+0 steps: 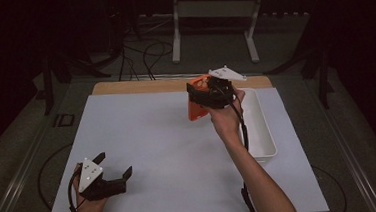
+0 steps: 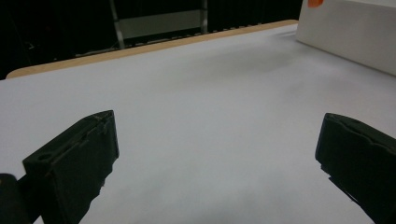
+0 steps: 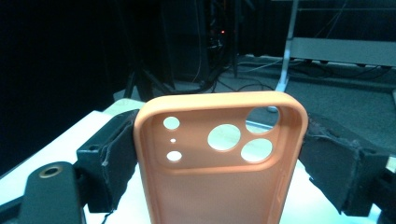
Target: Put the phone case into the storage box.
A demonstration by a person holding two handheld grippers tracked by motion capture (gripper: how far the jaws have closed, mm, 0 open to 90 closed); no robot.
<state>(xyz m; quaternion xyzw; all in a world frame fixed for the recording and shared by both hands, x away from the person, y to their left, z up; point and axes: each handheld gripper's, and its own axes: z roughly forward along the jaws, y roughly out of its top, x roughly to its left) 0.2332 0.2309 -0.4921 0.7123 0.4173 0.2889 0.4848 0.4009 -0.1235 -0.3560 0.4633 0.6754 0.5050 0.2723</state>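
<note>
Orange and flexible-looking, the phone case (image 1: 196,104) hangs above the far right part of the white table (image 1: 169,152) in the high view, clamped in the right gripper (image 1: 206,95) just left of the white tray (image 1: 261,131). The left gripper (image 1: 114,165) rests low at the near left corner, jaws spread and empty.

In the left gripper view those jaws stand wide apart over bare table (image 2: 201,107), with the tray's wall (image 2: 345,37) at the upper right and an orange scrap at the frame's top edge, too cut off to read.

In the right gripper view the pads press the case (image 3: 219,163) by its two long edges, camera cutouts uppermost. It looks light and thin-walled, likely to bow under a hard squeeze, so the stiffer rim seems the best hold. Its lower end is cut off by the frame.
</note>
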